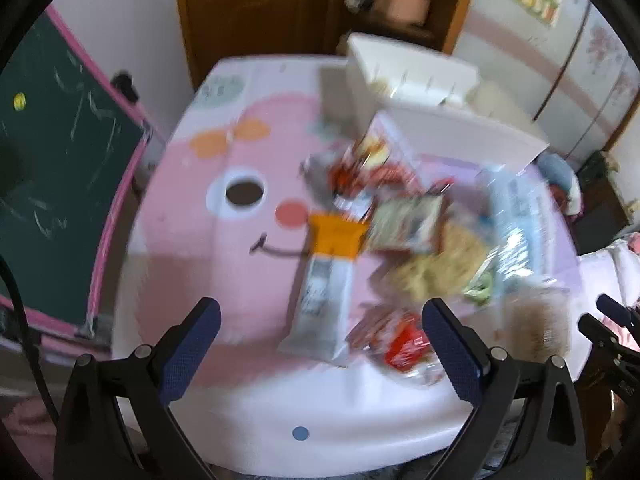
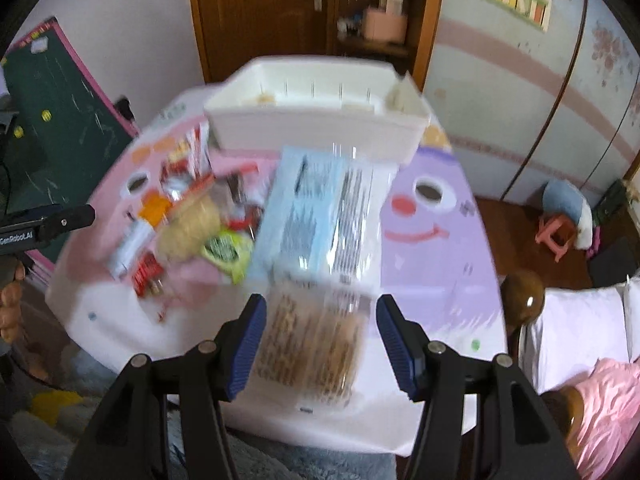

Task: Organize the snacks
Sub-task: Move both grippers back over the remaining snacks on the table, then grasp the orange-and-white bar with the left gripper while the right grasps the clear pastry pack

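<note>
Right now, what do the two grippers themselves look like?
Both look alike: the left gripper and right gripper have black angular plastic frames with round silver bolts and dark blue, textured finger pads. The right wrist view shows white "GenRobot.AI" lettering on the left one's side. No sleeve is clearly visible.

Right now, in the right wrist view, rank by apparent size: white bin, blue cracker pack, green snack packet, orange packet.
1. White bin
2. Blue cracker pack, close behind; it lies nearer the camera, so true order is unsure
3. Green snack packet
4. Orange packet, looking about alike under blur
</note>
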A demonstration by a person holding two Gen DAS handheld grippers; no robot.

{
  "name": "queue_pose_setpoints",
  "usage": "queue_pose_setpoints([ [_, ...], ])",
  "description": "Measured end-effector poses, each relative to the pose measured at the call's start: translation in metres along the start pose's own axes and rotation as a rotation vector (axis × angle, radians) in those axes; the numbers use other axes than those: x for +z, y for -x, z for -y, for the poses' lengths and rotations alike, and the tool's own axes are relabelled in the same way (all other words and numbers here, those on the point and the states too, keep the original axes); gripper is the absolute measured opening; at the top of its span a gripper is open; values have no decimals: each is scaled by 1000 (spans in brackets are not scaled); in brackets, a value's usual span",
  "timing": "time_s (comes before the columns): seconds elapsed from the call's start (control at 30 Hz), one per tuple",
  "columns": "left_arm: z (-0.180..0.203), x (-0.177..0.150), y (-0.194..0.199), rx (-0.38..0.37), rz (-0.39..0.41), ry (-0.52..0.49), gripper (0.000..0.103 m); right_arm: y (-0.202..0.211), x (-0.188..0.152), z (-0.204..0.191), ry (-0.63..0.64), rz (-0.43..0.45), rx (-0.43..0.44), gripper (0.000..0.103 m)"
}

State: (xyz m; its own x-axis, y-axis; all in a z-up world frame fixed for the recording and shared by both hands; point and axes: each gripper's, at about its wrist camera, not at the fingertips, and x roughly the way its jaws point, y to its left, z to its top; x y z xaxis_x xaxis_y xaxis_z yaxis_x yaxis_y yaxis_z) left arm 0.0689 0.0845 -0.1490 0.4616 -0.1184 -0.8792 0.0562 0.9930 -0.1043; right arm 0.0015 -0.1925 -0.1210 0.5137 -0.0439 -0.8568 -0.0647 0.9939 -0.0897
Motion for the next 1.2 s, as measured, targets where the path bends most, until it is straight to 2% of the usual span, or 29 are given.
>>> queue_pose_setpoints([
  [0.1,-2,-6,-22,4,-43,13,100,-17,-7,5,-23,-57,26,57],
  [0.23,0,-3,-37,16,-59,7,100,-39,-11,8,-71,-132,82,57],
  [0.43,-3,9,-56,28,-70,11,100,-44,-9,2,-42,-110,35,62],
  [0.53,-2,13,-67,35,-84,3,100,-47,-7,5,-57,-112,14,69],
  [0.77,2,17,-89,31,-121,-5,99,-58,-5,14,-120,-142,40,75],
  [0.83,3,18,-92,24,-124,-4,96,-64,-5,19,-156,-168,68,76],
  [0.9,3,19,-97,24,-132,-9,86,-70,-6,21,-181,-187,82,77],
  [1.07,7,17,-99,62,-115,-39,75,-73,-6,13,-147,-200,56,79],
  [1.13,8,17,-96,60,-102,-44,63,-75,-6,10,-136,-206,42,80],
  [1.2,10,18,-93,59,-96,-50,39,-78,-5,10,-135,-221,35,81],
])
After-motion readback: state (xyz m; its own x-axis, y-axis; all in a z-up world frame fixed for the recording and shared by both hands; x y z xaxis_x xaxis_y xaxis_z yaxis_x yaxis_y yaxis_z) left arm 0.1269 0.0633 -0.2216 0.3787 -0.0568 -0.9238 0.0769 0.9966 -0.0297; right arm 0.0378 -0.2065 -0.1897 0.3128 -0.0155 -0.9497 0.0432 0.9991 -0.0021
